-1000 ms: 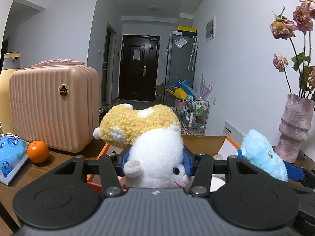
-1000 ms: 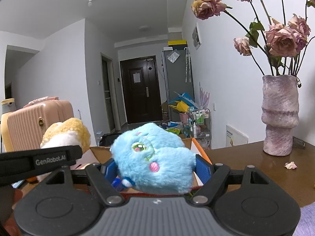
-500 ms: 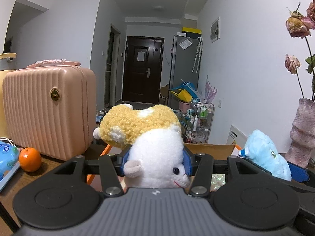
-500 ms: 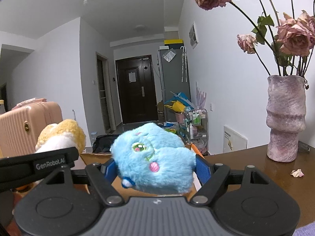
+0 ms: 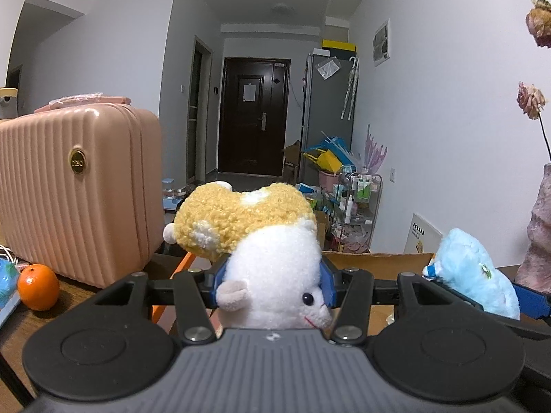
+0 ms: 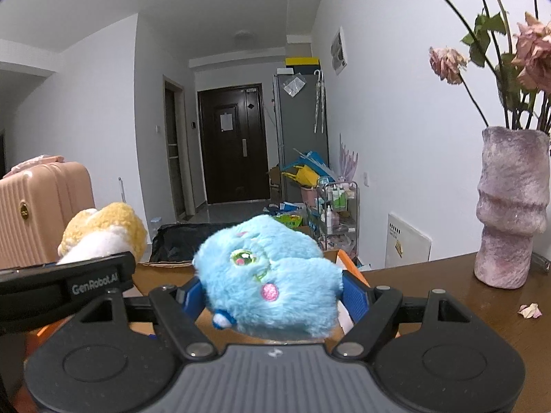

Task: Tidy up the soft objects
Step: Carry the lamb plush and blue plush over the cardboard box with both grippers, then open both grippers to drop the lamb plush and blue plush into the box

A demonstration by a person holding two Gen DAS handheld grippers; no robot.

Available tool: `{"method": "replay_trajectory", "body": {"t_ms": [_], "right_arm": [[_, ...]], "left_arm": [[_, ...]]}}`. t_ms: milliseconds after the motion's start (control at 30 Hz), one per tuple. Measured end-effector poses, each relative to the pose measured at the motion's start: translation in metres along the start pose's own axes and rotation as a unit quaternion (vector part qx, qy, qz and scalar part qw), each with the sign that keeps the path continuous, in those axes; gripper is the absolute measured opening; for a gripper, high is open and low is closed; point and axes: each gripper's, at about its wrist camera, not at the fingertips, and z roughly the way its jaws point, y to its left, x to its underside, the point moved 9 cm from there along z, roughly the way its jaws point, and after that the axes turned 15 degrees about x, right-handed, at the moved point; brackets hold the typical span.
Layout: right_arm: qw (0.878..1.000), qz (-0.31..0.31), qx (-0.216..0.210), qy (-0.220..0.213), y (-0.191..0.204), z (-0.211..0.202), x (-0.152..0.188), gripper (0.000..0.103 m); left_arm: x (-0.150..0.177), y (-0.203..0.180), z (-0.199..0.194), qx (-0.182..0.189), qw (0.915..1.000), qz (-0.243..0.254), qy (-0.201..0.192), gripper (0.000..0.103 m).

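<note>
My left gripper (image 5: 272, 284) is shut on a white and yellow plush hamster (image 5: 261, 241), held above the table. My right gripper (image 6: 272, 296) is shut on a fluffy blue plush toy (image 6: 272, 275). The blue plush also shows in the left wrist view (image 5: 471, 275), to the right. The hamster shows in the right wrist view (image 6: 103, 237), to the left. An open cardboard box (image 5: 375, 261) with orange flaps lies just beyond both toys; its inside is mostly hidden.
A pink ribbed suitcase (image 5: 75, 186) stands on the table at left, with an orange (image 5: 38, 287) in front of it. A purple vase (image 6: 509, 206) of dried roses stands at right, with a fallen petal (image 6: 530, 309) nearby. A hallway with clutter lies beyond.
Both grippers have moved a little with their toys still held; the suitcase and vase have shifted in view. The grips have not changed.
</note>
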Motion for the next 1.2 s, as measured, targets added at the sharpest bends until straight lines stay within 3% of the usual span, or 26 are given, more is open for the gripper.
{"method": "replay_trajectory", "body": {"t_ms": [700,767,933,1000,1200], "right_arm": [[0.999,-0.004,0.000,0.040,0.002,0.021,0.016,0.079],[0.999,-0.006,-0.003,0.041,0.002,0.023,0.016,0.080],[0.999,0.004,-0.006,0.047,-0.005,0.029,0.011,0.099],[0.999,0.011,-0.005,0.052,-0.007,0.031,0.011,0.103],[0.997,0.034,-0.001,0.069,-0.015,0.037,0.014,0.103]], "left_arm": [[0.008,0.007,0.015,-0.001,0.9997,0.002,0.023,0.054],[0.005,0.008,0.014,-0.006,0.9998,0.002,0.016,0.062],[0.000,0.013,0.004,-0.030,0.9995,-0.003,-0.008,0.103],[-0.002,0.015,0.001,-0.042,0.9989,-0.003,-0.019,0.103],[-0.001,0.020,0.000,-0.046,0.9987,-0.012,-0.017,0.103]]}}
